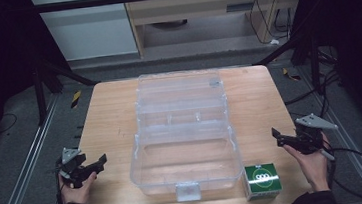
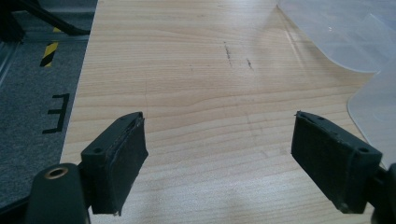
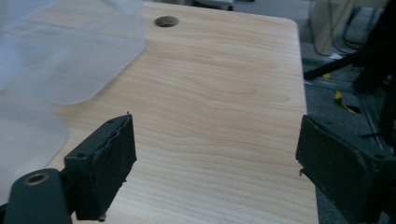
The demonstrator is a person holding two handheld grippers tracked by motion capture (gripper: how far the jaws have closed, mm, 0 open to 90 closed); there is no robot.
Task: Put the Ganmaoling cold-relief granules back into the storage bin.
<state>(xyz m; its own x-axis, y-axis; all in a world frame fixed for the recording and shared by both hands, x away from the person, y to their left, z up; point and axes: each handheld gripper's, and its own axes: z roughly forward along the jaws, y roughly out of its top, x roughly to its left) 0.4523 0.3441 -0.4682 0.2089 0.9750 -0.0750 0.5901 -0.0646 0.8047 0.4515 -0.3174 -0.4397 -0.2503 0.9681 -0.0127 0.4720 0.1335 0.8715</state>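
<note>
Black padded jaws on the left gripper (image 2: 219,161) and right gripper (image 3: 215,170) gape wide, holding nothing. Pale wood-grain worktop (image 1: 110,119) carries a clear plastic box (image 1: 182,132) at frame centre.

- The pale wooden table (image 1: 110,119) is lit evenly from above; the surroundings are left dark.
- Soft glare is seen on the clear plastic box (image 1: 182,132).
- Both gripper views are slightly blurred.
</note>
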